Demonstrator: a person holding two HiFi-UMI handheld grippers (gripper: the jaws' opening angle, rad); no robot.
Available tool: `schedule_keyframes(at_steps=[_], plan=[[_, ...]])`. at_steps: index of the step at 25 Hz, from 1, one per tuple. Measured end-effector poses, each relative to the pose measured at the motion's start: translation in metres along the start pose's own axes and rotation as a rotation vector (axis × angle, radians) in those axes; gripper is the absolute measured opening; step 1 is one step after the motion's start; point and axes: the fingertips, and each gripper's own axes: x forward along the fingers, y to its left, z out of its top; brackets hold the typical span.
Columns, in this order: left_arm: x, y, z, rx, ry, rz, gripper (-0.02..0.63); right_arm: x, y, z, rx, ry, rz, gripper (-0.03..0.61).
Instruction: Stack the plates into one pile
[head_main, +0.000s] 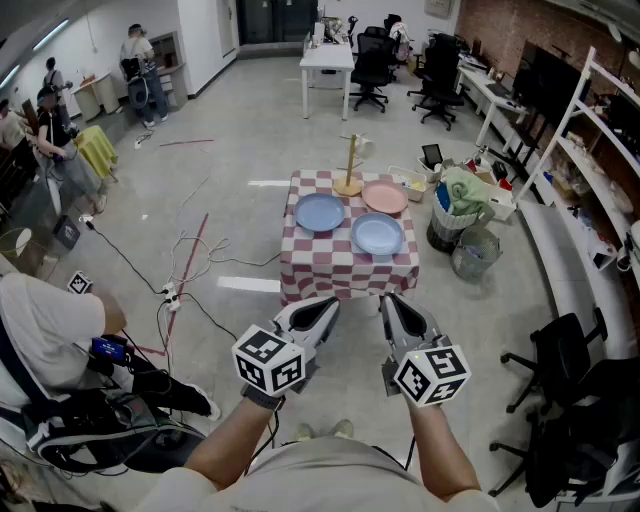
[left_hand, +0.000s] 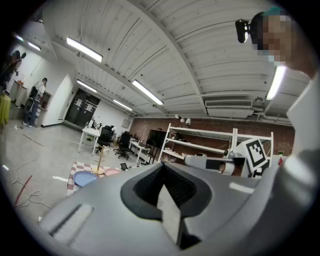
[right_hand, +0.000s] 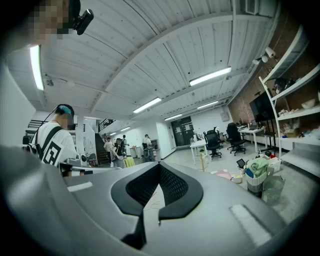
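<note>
2 grippers, both low by the body, well short of the table. Left gripper (head_main: 328, 306): jaws shut tip to tip, nothing between. Right gripper (head_main: 391, 302): same, empty. 1 checked table (head_main: 340, 268) w/ 3 plates, all apart, unstacked. L to R: blue plate (head_main: 320, 212), wooden peg stand (head_main: 348, 166) at back edge, light-blue plate (head_main: 377, 234) in front, pink plate (head_main: 385, 197) behind. R of table: 1 dark bin (head_main: 439, 236) w/ green cloth (head_main: 463, 190) heaped in it.

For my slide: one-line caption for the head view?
Left gripper and right gripper, both shut, face a checkered table: blue plate, lighter blue plate, pink plate, unstacked.
</note>
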Motion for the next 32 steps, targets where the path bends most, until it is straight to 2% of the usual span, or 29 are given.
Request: schedule_keyframes(at_steps=[15,22,27,32], plan=[[0.024,-0.019,-0.013,0.001,0.005,0.006,0.006,-0.017,-0.023,-0.001,0.017,-0.017,0.032,0.011],[0.029,-0.019,-0.006,0.029,-0.020,0.050,0.006,-0.034,-0.045,0.013,0.058,-0.082,0.047,0.011],[0.037,-0.031,-0.008,0.034,-0.019,0.092,0.006,-0.056,-0.067,0.016,0.073,-0.089,0.048,0.012],[0.053,-0.032,-0.018,0.033,-0.001,0.091,0.006,-0.057,-0.087,0.010,0.091,-0.084,0.031,0.012]])
